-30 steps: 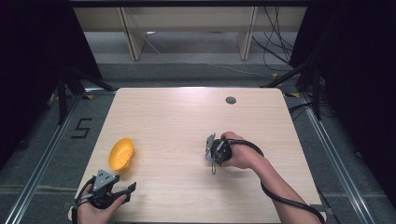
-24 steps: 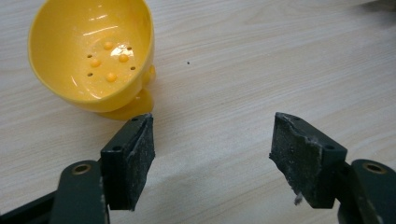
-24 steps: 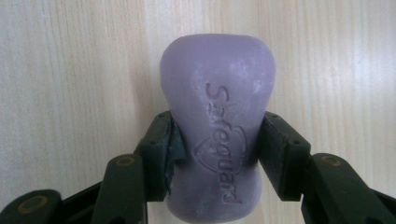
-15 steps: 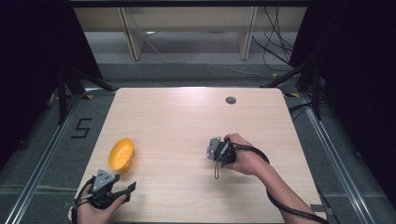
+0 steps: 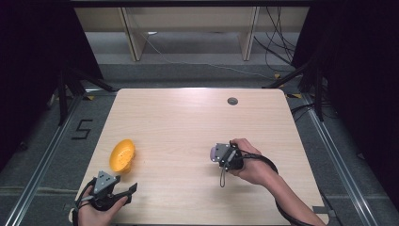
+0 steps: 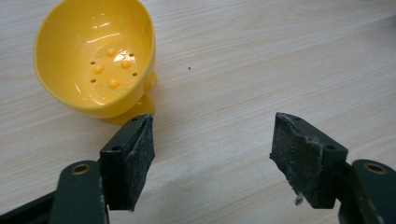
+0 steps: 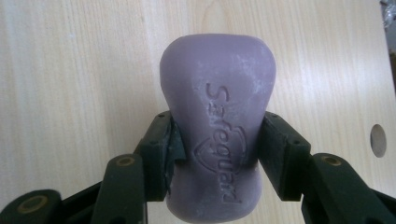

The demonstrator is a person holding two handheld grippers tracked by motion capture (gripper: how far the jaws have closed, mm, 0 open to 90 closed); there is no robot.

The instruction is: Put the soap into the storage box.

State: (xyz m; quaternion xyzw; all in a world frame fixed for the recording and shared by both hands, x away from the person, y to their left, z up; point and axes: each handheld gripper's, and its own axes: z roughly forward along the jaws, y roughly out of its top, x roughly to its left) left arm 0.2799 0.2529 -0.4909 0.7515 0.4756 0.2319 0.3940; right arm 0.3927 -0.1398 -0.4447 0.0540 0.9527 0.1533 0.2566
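The purple soap bar (image 7: 217,135) sits clamped between the jaws of the right tongs (image 5: 225,157), over the right-centre of the desk (image 5: 188,122). In the right gripper view the jaws press both narrowed flanks of the bar, and the embossed word "Safeguard" runs along its face. The bar's near end is cut off by the bottom edge of that view. In the high view only a small pale purple patch of the soap bar (image 5: 216,152) is visible at the tongs' left side; whether it touches the desk cannot be told.

Compared with half a second ago, the right tongs and their hand (image 5: 251,167) sit slightly lower and to the right on the desk. The left tongs have not moved.

The left tongs (image 5: 109,188) rest at the desk's near left corner, jaws spread wide and holding nothing. A yellow cup-shaped dish (image 6: 100,60) lies tipped on its side just beyond them, with small holes in its base. A round grommet hole (image 5: 232,100) sits near the far edge of the desk.
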